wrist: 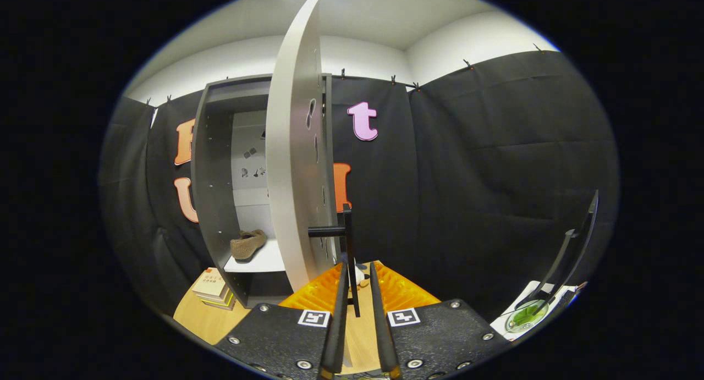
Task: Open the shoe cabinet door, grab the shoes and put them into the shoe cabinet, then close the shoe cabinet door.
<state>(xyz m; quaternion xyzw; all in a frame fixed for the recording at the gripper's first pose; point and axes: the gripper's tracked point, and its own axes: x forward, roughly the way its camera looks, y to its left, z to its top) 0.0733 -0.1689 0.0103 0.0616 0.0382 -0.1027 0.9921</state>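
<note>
The gripper (pixel 358 275) has its fingers drawn narrow around the door's (pixel 294 149) handle (pixel 347 248), though contact is unclear. A shoe (pixel 247 243) already sits on the cabinet's (pixel 212 176) shelf. This looks like the closing step; next, swing the door shut.

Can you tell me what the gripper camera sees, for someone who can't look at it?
The gripper has its fingers closed around the black bar handle of the shoe cabinet's open door. Inside the grey cabinet, one brown shoe sits on a white shelf. A stack of books lies on the wooden table beside the cabinet.
</note>
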